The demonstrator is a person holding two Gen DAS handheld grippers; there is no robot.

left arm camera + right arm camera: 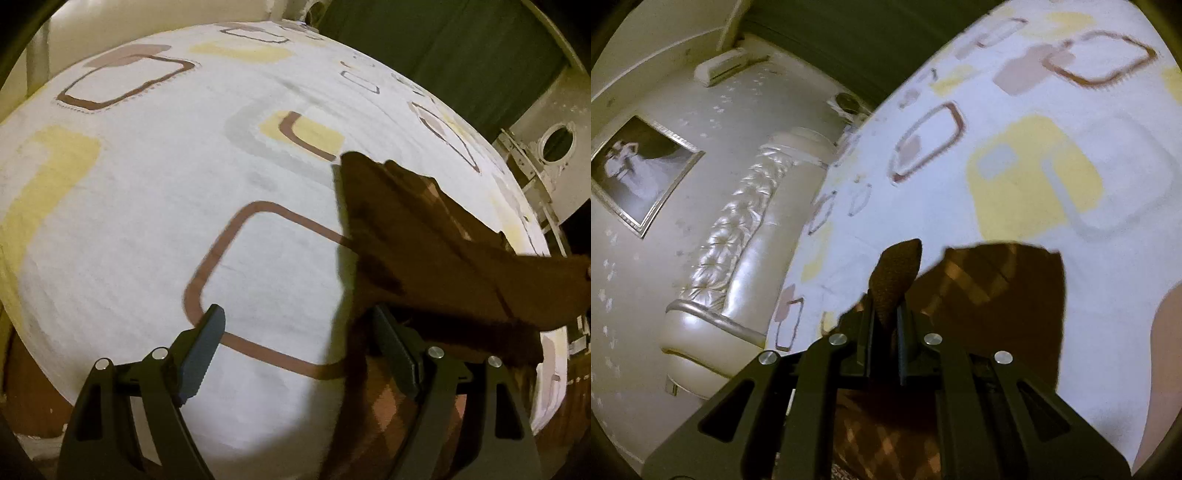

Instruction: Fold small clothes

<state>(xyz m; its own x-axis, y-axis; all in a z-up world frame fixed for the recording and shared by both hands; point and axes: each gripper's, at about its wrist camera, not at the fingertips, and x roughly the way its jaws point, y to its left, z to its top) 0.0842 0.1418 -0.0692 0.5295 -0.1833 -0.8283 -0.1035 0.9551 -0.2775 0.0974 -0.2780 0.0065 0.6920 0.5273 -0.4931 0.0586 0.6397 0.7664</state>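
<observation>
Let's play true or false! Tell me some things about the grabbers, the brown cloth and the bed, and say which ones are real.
1. The right gripper is shut on the brown checked garment. True.
2. The left gripper is squeezing the garment too. False: its jaws are wide open, with only the bed sheet between them.
3. The sheet is plain blue. False: it is white with brown and yellow rounded squares.
4. A framed picture hangs on the wall. True.
5. The garment lies flat and neatly folded. False: one part is lifted off the sheet.
</observation>
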